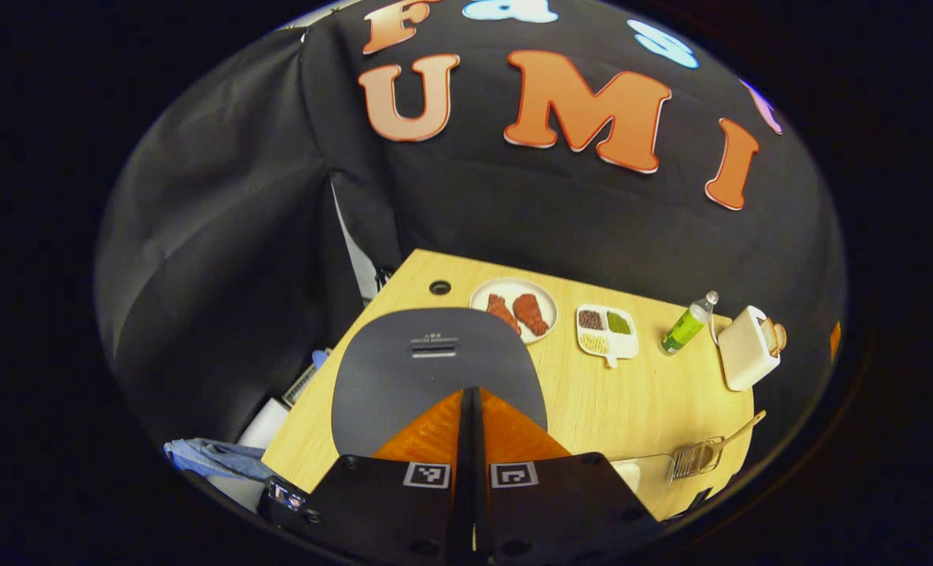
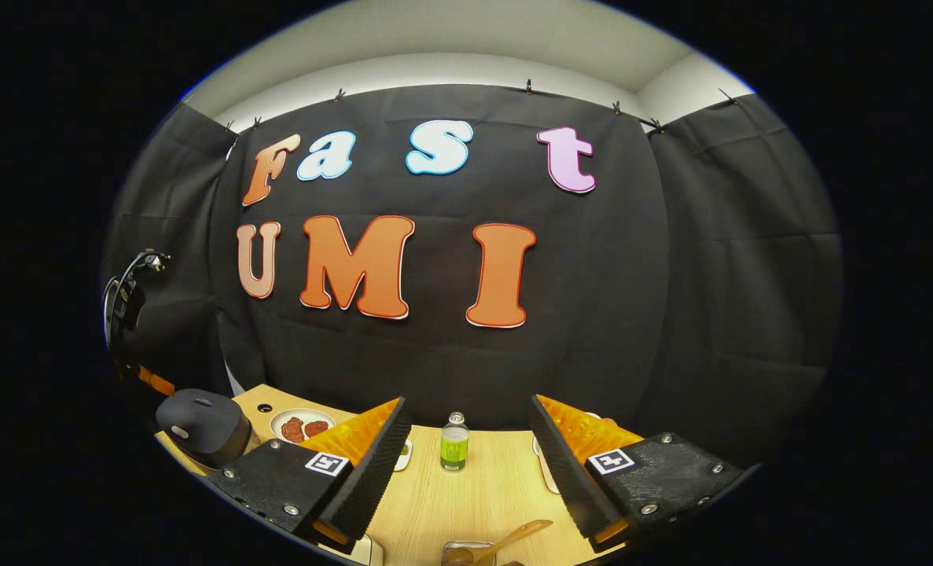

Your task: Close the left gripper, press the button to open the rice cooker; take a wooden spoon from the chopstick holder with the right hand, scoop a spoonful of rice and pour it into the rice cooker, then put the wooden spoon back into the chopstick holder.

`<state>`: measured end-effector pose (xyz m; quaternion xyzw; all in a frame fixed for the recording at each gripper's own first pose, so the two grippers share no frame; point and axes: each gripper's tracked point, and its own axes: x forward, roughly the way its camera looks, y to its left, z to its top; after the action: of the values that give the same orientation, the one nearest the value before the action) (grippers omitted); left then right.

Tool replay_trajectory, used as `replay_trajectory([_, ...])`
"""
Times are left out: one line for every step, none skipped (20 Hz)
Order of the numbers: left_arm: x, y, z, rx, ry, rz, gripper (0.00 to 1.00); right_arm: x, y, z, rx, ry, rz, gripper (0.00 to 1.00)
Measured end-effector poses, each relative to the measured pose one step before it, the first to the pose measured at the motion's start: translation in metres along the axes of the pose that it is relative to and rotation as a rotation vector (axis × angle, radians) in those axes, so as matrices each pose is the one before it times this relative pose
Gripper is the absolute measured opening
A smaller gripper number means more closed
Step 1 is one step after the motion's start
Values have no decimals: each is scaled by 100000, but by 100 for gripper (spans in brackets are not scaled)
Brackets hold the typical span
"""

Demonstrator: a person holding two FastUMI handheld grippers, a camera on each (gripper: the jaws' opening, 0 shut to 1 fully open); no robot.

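The grey rice cooker [image 1: 435, 369] stands with its lid down right below my left gripper [image 1: 470, 391], whose fingers are shut together with nothing between them. The lid's button [image 1: 433, 351] lies just beyond the fingertips. Whether they touch the lid is unclear. A wooden spoon [image 1: 740, 431] leans out of the wire chopstick holder [image 1: 698, 457] at the table's near right. In the right gripper view, my right gripper [image 2: 468, 402] hovers open and empty above the table, with the wooden spoon [image 2: 517, 537] and chopstick holder [image 2: 470, 552] below it. The rice cooker [image 2: 203, 424] sits at far left.
On the wooden table [image 1: 631, 401] sit a plate of meat pieces [image 1: 513, 308], a divided dish of grains [image 1: 607, 330], a green-labelled bottle [image 1: 690, 322] and a white box-shaped appliance [image 1: 749, 346]. A clear container [image 1: 639, 472] stands beside the holder. The bottle [image 2: 454, 444] stands straight ahead of the right gripper.
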<state>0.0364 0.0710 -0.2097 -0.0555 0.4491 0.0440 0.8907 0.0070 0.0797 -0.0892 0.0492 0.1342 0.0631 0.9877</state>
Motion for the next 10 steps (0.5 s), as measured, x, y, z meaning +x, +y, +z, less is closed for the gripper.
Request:
replay_trajectory([619,155,-586,-1281,4084,-1070,2,74,-105,-243,-164,632,-341,97])
replay_trajectory([700,421,-807,-929,6003,-176,2,-54,-231,-348,61,761,-291,97])
replay_trajectory([584,701,-1040,-2260,5962,614,5,28,-203,-239,-41,801,-250,95])
replay_trajectory([577,338,-584,-2508,5644,-309,2,44,-239,-392,-120,648,-632,95])
replay_trajectory([396,382,-804,-2778,5350,690,8,90,-227,-281,-320,668,-626,95])
replay_trajectory([316,356,-497,-2293,3801,326,2,129,-372,-335,-449,764,-975,95])
replay_trajectory([330,230,-623,-1253,3153,523,2,75,-363,-262,-238,782,-724,95])
replay_trajectory([228,375,-311,-863,2291,578,2,104,-247,-404,-67,992,-652,95])
replay_trajectory([75,206,-551,-565,2932,285,5,103,-118,-375,103,1032,-307,95])
replay_trajectory([25,103,-396,-100,2485,137,5,15,38,-335,58,768,-49,95])
